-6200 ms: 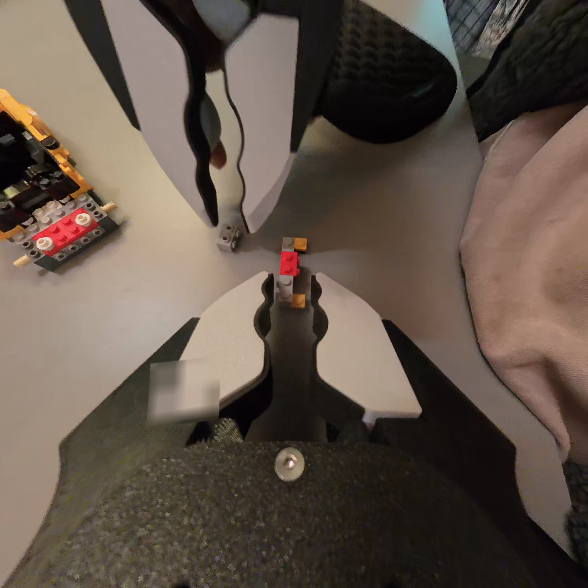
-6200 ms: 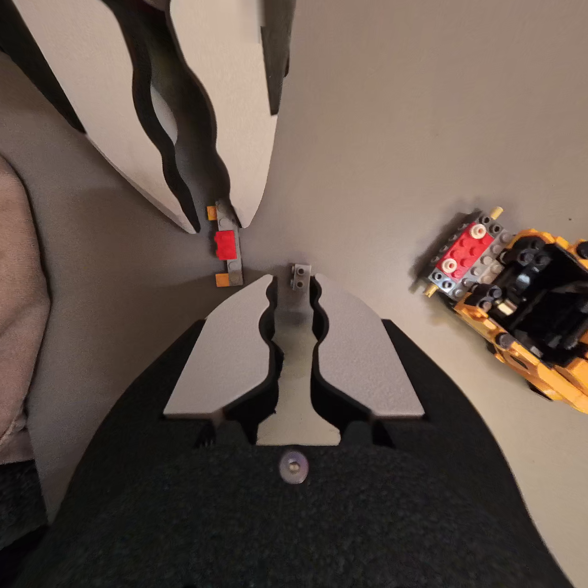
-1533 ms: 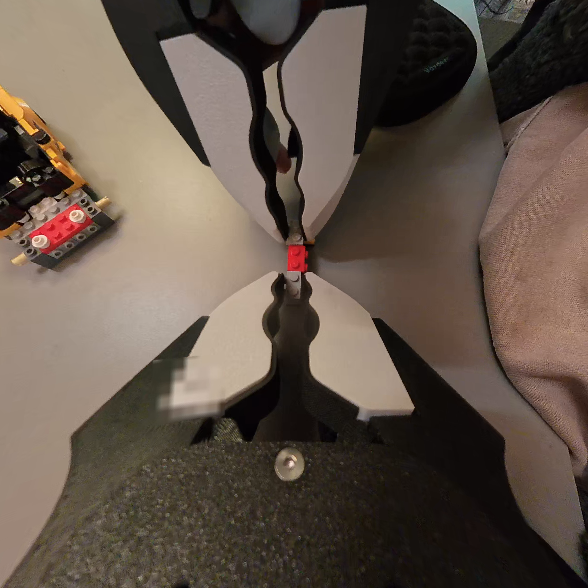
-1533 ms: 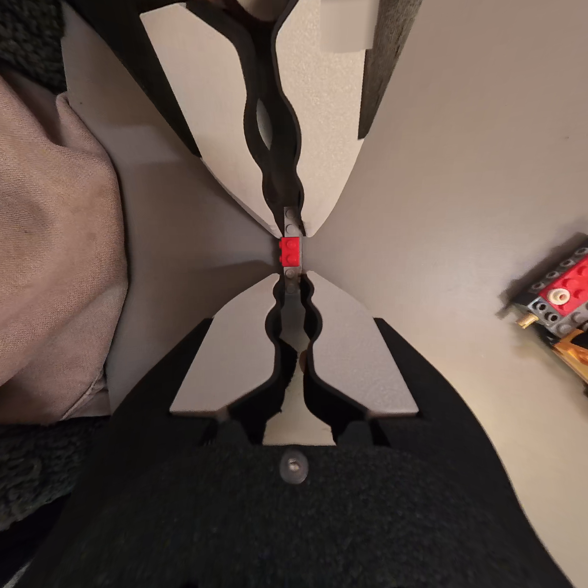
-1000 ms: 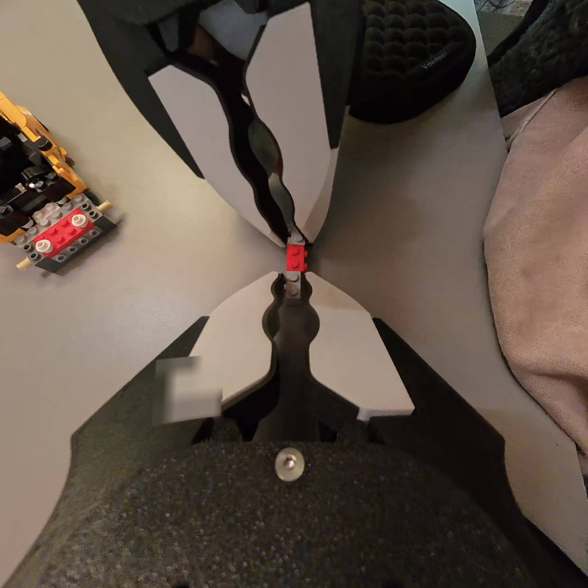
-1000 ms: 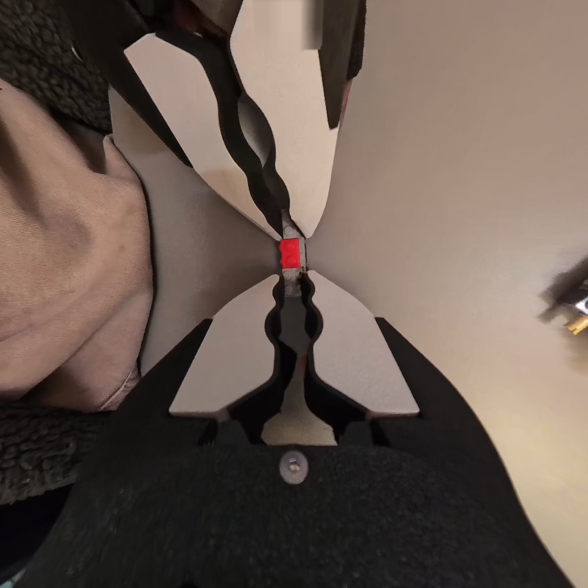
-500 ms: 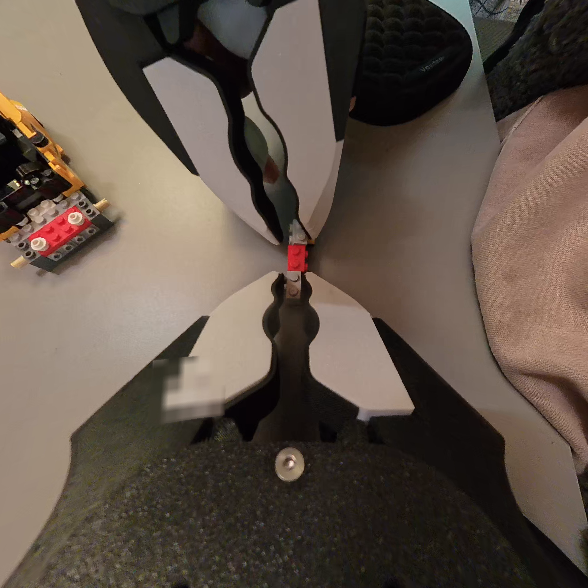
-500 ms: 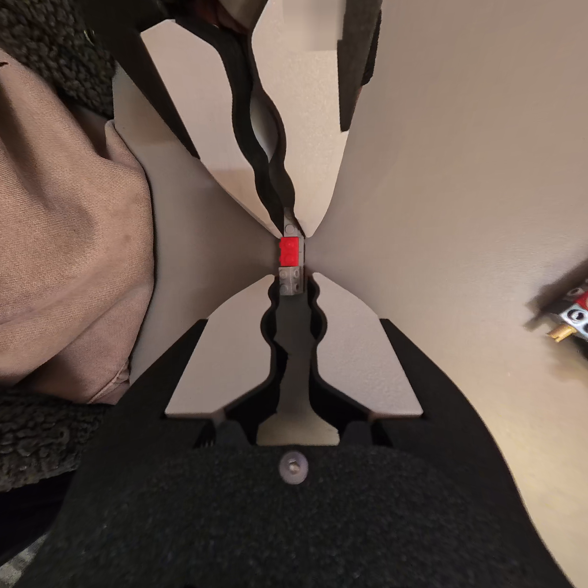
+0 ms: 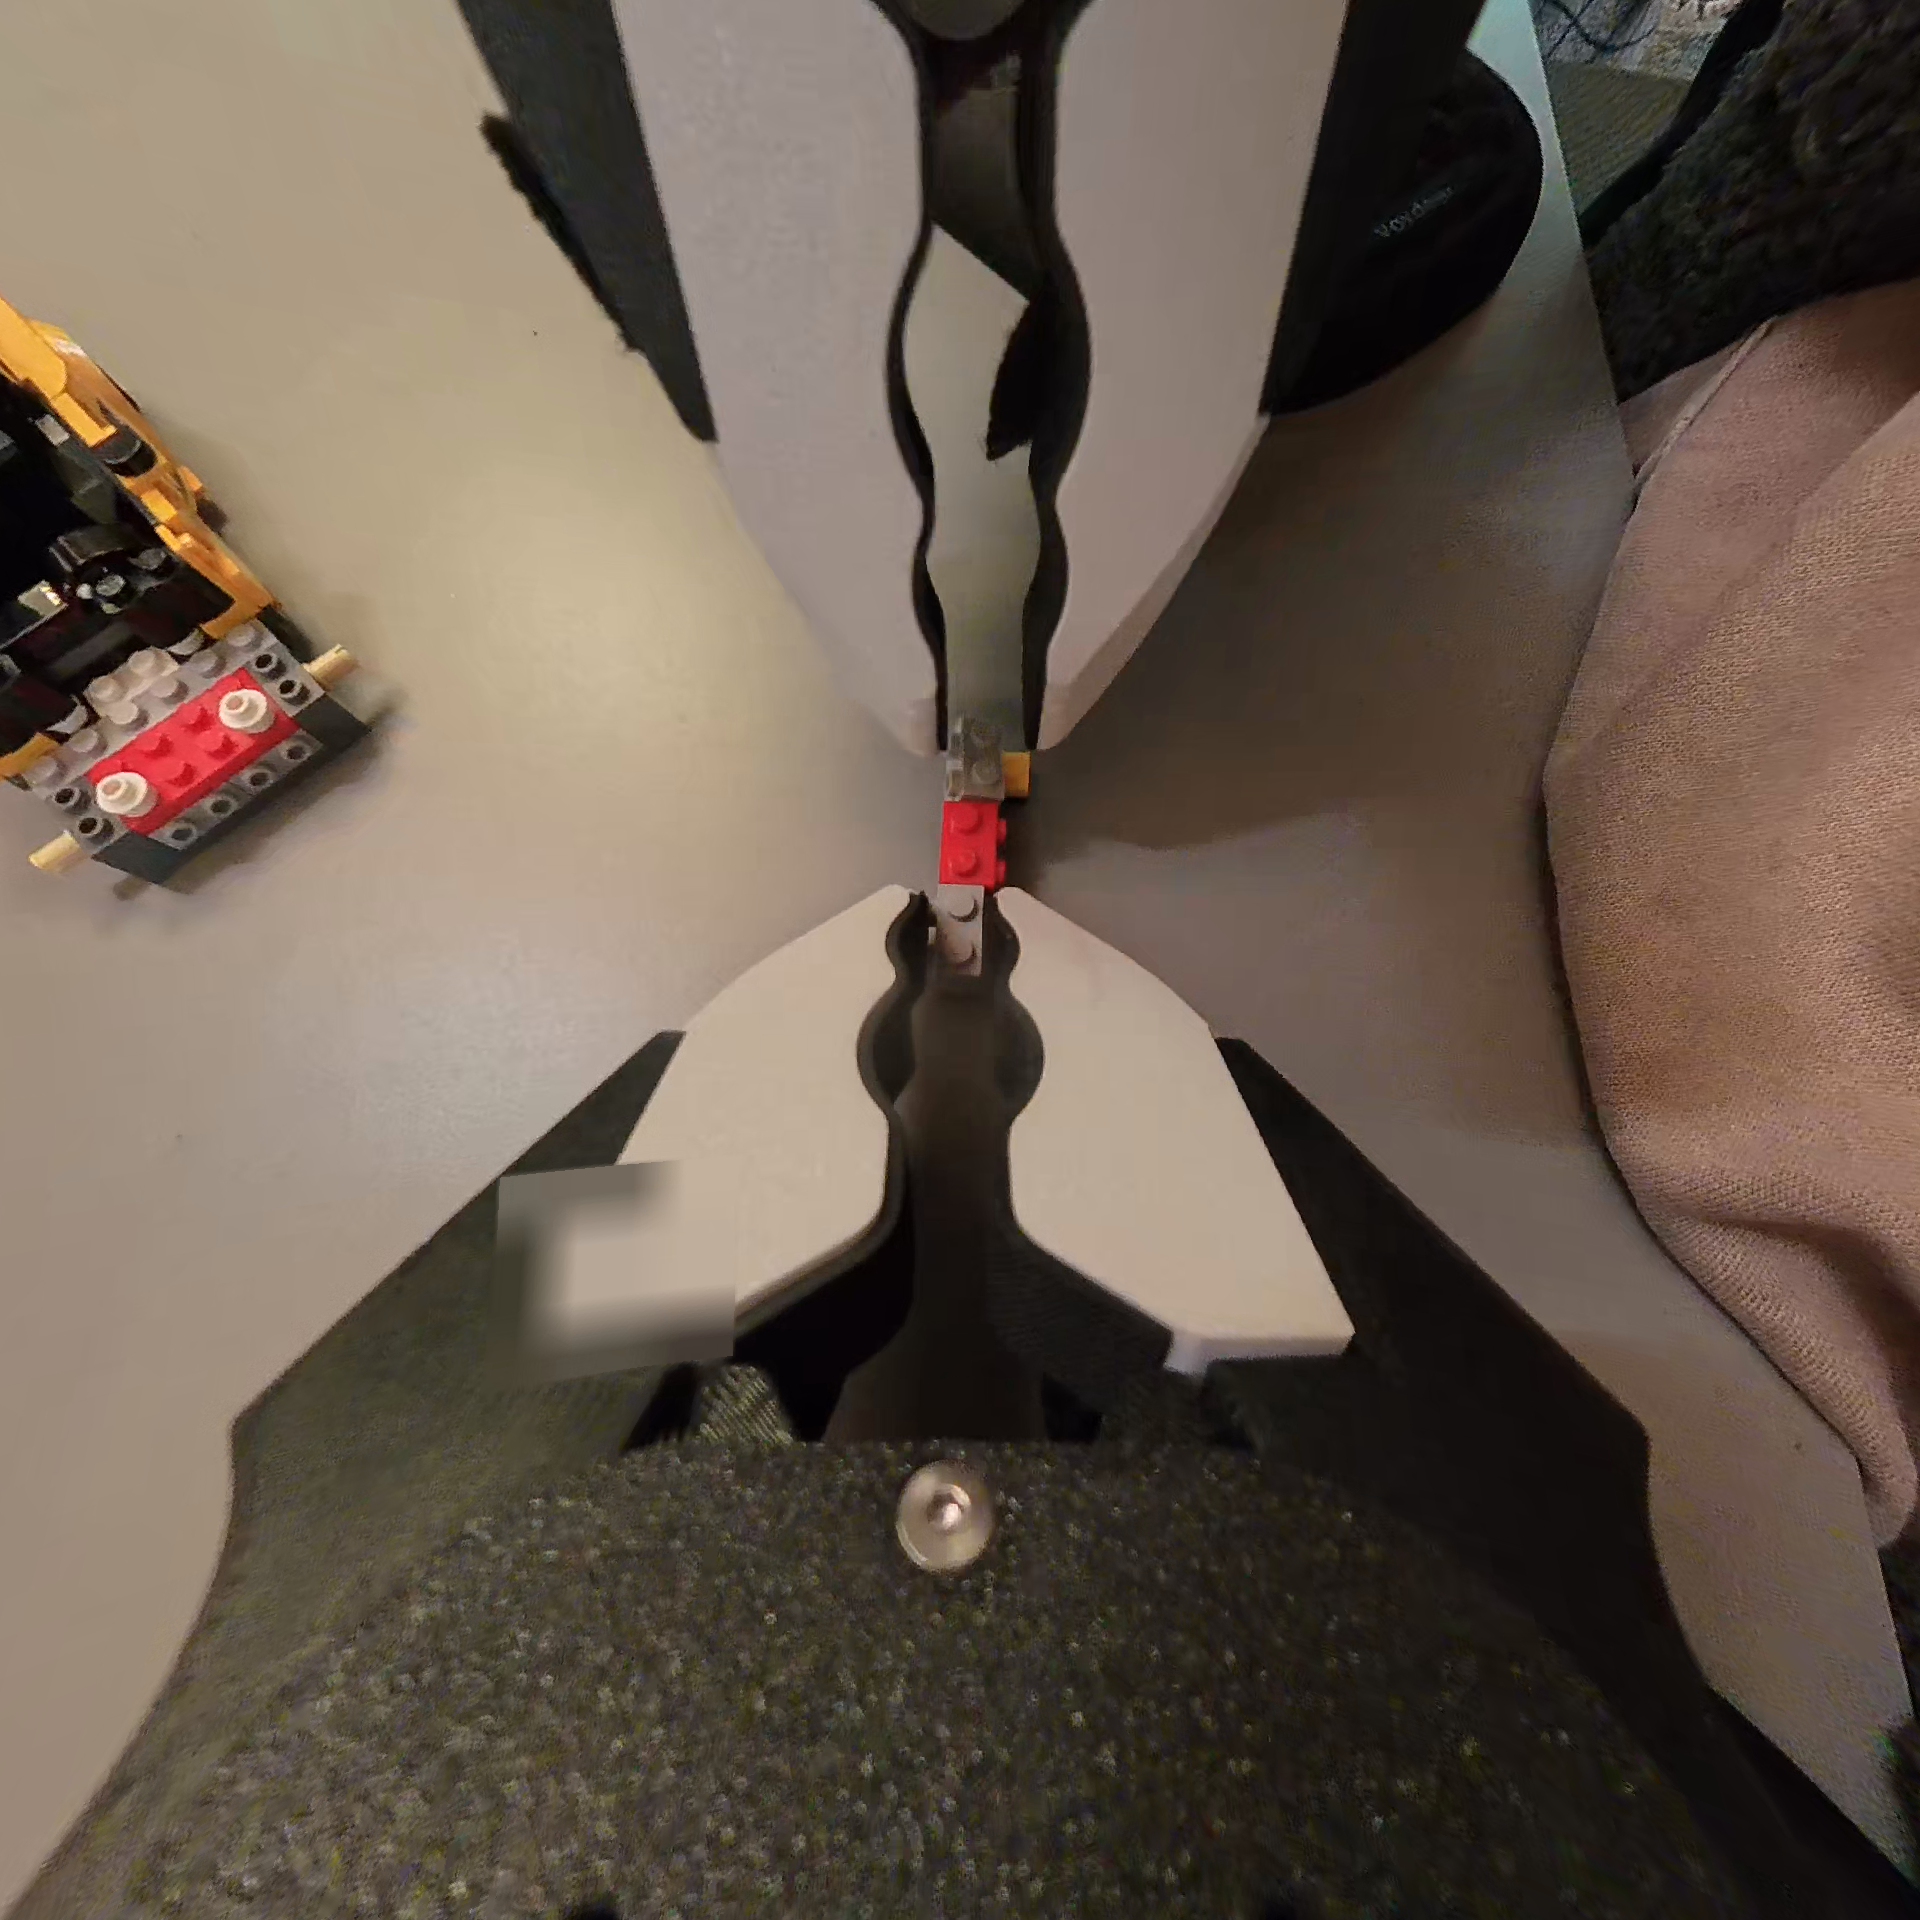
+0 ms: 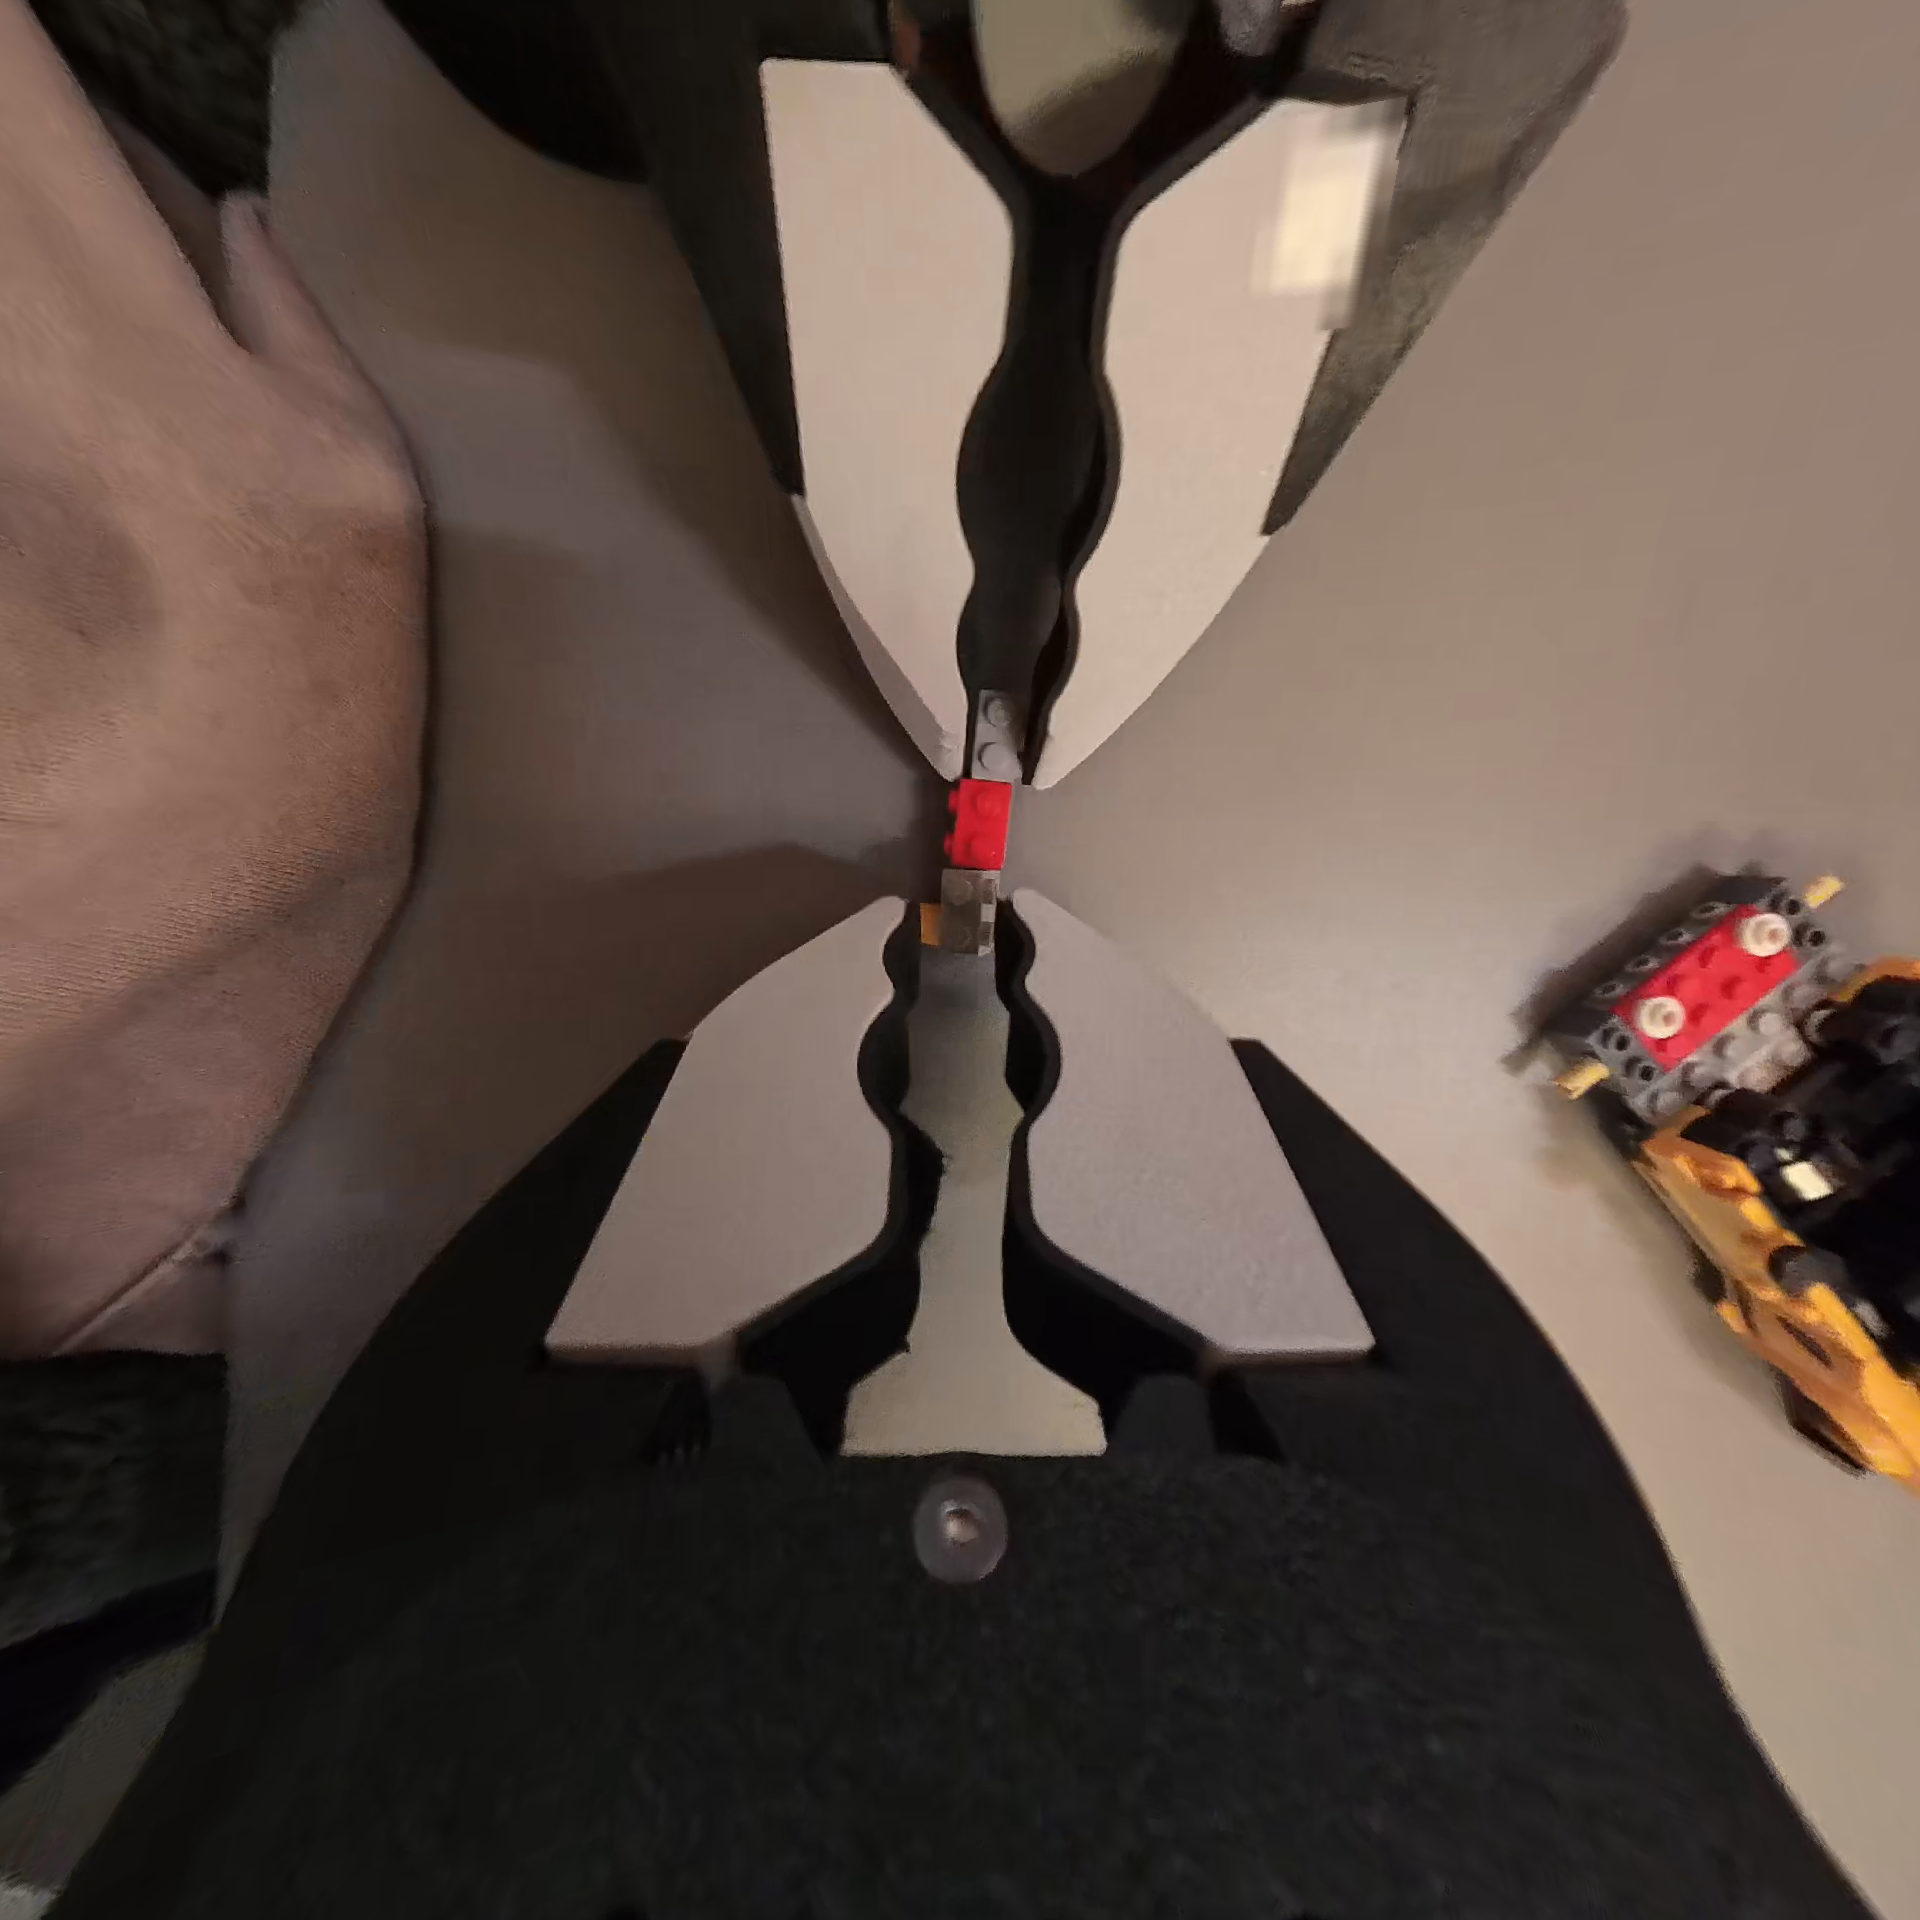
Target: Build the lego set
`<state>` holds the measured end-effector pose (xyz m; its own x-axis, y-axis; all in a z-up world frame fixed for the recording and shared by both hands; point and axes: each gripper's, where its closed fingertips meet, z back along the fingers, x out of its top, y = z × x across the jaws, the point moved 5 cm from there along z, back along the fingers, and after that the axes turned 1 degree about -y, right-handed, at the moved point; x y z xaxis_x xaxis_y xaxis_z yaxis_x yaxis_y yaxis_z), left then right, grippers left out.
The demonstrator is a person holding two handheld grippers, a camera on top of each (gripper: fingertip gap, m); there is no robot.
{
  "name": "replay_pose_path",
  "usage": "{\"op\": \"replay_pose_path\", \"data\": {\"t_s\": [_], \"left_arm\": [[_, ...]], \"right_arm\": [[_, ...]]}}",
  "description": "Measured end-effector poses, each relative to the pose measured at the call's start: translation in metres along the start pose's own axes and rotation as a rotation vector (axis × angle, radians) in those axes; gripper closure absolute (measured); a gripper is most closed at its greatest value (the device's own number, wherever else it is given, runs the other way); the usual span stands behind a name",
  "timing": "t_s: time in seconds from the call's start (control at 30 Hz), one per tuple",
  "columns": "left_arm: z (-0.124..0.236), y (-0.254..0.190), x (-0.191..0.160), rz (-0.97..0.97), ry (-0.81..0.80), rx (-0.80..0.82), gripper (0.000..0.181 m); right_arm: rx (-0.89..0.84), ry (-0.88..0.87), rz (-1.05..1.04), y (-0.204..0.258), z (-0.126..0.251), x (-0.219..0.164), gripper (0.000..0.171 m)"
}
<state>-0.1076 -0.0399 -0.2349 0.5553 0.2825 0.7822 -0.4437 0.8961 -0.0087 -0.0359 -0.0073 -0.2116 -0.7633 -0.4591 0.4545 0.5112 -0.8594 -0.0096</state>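
My left gripper's [image 9: 958, 925] fingers pinch one end of the grey plate strip [image 9: 961, 930] carrying a red brick [image 9: 971, 844]. My right gripper [image 10: 971, 920] stands just parted around the small grey brick [image 10: 968, 914] at the strip's other end. The yellow lego vehicle [image 10: 1766, 1101] sits well aside on the table [image 9: 520, 520].

Left gripper [image 9: 961, 920] pinched tight; right gripper [image 10: 966, 920], blurred, seemingly parted.
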Motion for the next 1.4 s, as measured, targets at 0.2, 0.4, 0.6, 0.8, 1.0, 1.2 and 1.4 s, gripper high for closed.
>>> {"op": "replay_pose_path", "data": {"t_s": [0.2, 0.4, 0.6, 0.8, 1.0, 1.2, 1.4], "left_arm": [[0.0, 0.0, 0.0, 0.001, 0.0, 0.003, 0.171], [0.0, 0.0, 0.0, -0.009, 0.001, 0.009, 0.171], [0.0, 0.0, 0.0, -0.015, 0.002, 0.012, 0.171], [0.0, 0.0, 0.0, -0.021, 0.003, 0.015, 0.171], [0.0, 0.0, 0.0, -0.025, 0.003, 0.016, 0.171], [0.0, 0.0, -0.001, -0.024, 0.003, 0.016, 0.171], [0.0, 0.0, -0.001, -0.017, 0.002, 0.014, 0.171]], "right_arm": [[-0.063, 0.039, 0.043, 0.001, -0.004, 0.001, 0.168], [0.01, 0.062, -0.055, -0.004, -0.004, 0.001, 0.168], [0.105, 0.074, -0.123, -0.009, -0.005, 0.001, 0.168], [0.194, 0.051, -0.185, -0.014, -0.006, 0.0, 0.167], [0.286, 0.051, -0.228, -0.019, -0.007, -0.001, 0.167], [0.359, 0.032, -0.273, -0.022, -0.008, -0.002, 0.167], [0.356, -0.006, -0.281, -0.022, -0.009, -0.004, 0.167]]}}
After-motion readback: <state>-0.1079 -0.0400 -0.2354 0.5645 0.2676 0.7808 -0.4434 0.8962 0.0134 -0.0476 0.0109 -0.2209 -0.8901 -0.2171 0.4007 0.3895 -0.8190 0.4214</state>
